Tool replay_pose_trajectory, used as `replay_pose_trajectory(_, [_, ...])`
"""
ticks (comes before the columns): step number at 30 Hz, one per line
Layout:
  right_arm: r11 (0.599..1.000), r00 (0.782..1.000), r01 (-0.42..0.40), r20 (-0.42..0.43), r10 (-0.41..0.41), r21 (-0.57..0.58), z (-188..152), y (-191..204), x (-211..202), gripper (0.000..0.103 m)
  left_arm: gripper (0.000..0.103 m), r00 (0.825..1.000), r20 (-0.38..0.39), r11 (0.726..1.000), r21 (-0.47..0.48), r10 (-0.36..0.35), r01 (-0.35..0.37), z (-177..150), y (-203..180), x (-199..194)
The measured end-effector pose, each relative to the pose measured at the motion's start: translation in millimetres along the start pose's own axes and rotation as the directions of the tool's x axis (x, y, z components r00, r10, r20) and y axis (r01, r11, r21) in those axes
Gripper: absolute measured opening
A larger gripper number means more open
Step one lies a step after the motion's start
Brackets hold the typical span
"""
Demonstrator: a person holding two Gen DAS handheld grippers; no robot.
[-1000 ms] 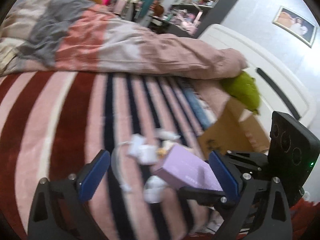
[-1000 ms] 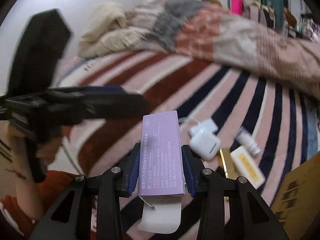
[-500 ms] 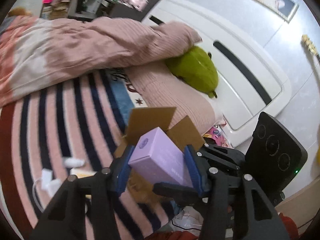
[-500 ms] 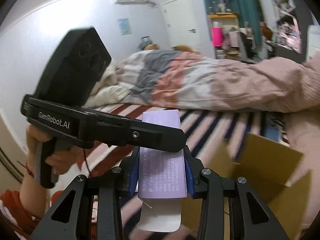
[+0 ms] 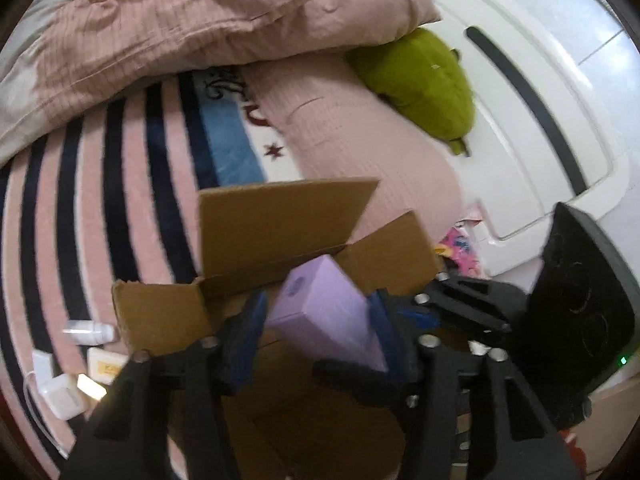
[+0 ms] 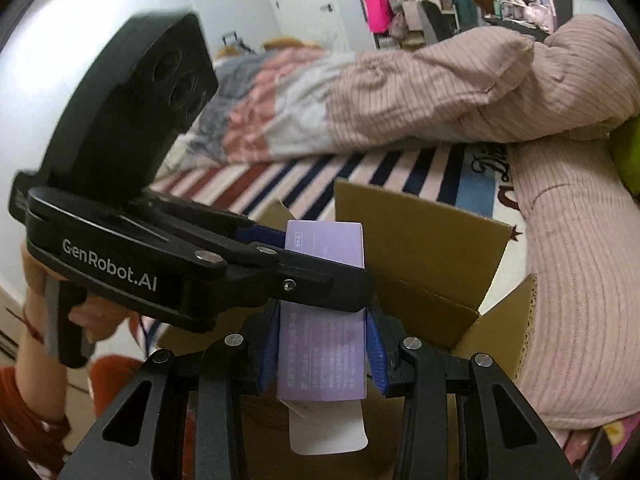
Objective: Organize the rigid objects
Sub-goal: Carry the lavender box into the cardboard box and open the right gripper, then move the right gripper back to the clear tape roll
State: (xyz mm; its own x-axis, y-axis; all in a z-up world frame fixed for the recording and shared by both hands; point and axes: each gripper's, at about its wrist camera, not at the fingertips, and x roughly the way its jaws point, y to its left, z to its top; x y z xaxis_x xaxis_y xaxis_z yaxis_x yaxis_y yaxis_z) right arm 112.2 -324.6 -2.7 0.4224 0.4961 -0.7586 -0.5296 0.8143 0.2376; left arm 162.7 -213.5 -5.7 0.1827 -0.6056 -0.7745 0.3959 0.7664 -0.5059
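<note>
A lilac carton hangs above the open cardboard box. My right gripper is shut on its sides, its white end flap hanging toward the camera. My left gripper has its blue pads on both sides of the carton's far end and looks shut on it; it crosses the right wrist view from the left.
The box stands on a striped bedspread. Left of it lie a small white bottle, a cream packet and a white charger with cable. A pink pillow, a green plush toy and the white headboard lie beyond.
Both grippers carried the lilac carton from above the small items on the bedspread over to the cardboard box. My left gripper went from wide open to closed around the carton.
</note>
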Motion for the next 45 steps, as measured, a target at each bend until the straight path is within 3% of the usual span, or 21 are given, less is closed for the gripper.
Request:
replay_pose_trajectory(2, [0.998,0.998,0.055,-0.036,-0.055,-0.02,-3,0,5,0.034,0.07,0.999,0.012,0.999,0.011,0.045,-0.045,-2,0,-4])
replay_pose_trajectory(3, [0.997,0.996,0.074,-0.046,-0.076,-0.03,-3,0,6,0.035,0.071,0.999,0.02,0.999,0.02,0.05,-0.05,-3,0,-8])
replay_pose_trajectory(5, [0.995,0.994,0.092,-0.058,-0.094,-0.035,-4,-1,6,0.047,0.072,0.997,0.046,0.998,0.031,0.062,-0.063,-7,1,-21])
replay_pose_trajectory(9, [0.991,0.992,0.119,-0.035,-0.121,-0.063,-6,10,-1,0.053,0.079,0.982,0.139,0.989,0.053,0.126,-0.135,-26,6,-61])
replay_pose_trajectory(11, [0.989,0.993,0.117,0.003,-0.117,-0.085,-6,25,-8,0.066,0.079,0.972,0.186,0.986,0.052,0.147,-0.159,-35,11,-80])
replay_pose_trajectory(15, [0.982,0.99,0.116,0.094,-0.102,-0.149,-2,60,-15,0.087,0.079,0.929,0.287,0.969,0.009,0.232,-0.245,-66,33,-127])
replay_pose_trajectory(16, [0.979,0.988,0.118,0.123,-0.098,-0.165,0,72,-15,0.099,0.079,0.915,0.307,0.961,-0.007,0.264,-0.275,-76,41,-139])
replay_pose_trajectory(17, [0.977,0.985,0.118,0.148,-0.092,-0.18,2,84,-15,0.103,0.079,0.903,0.319,0.955,-0.019,0.287,-0.297,-84,48,-147])
replay_pose_trajectory(19, [0.968,0.982,0.098,0.182,-0.056,-0.23,5,112,-12,0.103,0.08,0.874,0.339,0.934,-0.043,0.347,-0.354,-100,65,-162])
replay_pose_trajectory(22, [0.953,0.985,0.057,0.173,-0.005,-0.298,7,153,6,0.103,0.094,0.823,0.341,0.889,-0.111,0.455,-0.445,-127,100,-178])
replay_pose_trajectory(24, [0.944,0.989,-0.004,0.137,0.052,-0.331,6,176,23,0.103,0.094,0.807,0.331,0.871,-0.149,0.49,-0.468,-143,121,-183])
replay_pose_trajectory(27, [0.93,0.989,-0.111,0.054,0.139,-0.351,0,201,55,0.103,0.094,0.804,0.297,0.856,-0.203,0.516,-0.475,-167,154,-185])
replay_pose_trajectory(33, [0.935,0.979,-0.197,-0.101,0.174,-0.295,-29,211,128,0.103,0.094,0.796,0.227,0.82,-0.288,0.561,-0.495,-214,196,-176])
replay_pose_trajectory(35, [0.955,0.977,-0.195,-0.135,0.167,-0.226,-39,199,150,0.1,0.094,0.799,0.217,0.816,-0.305,0.561,-0.491,-225,204,-171])
replay_pose_trajectory(37, [0.97,0.978,-0.171,-0.15,0.146,-0.17,-46,188,162,0.091,0.094,0.806,0.216,0.821,-0.314,0.55,-0.476,-231,207,-168])
replay_pose_trajectory(39, [0.987,0.985,-0.112,-0.145,0.095,-0.112,-53,174,173,0.087,0.094,0.817,0.216,0.829,-0.324,0.535,-0.456,-236,210,-166])
replay_pose_trajectory(41, [0.996,0.992,-0.054,-0.12,0.045,-0.073,-60,164,177,0.074,0.094,0.823,0.217,0.833,-0.331,0.524,-0.443,-236,210,-163])
replay_pose_trajectory(45, [0.993,0.989,-0.096,-0.104,0.102,0.069,-64,140,184,0.062,0.094,0.832,0.228,0.843,-0.332,0.507,-0.423,-231,207,-163])
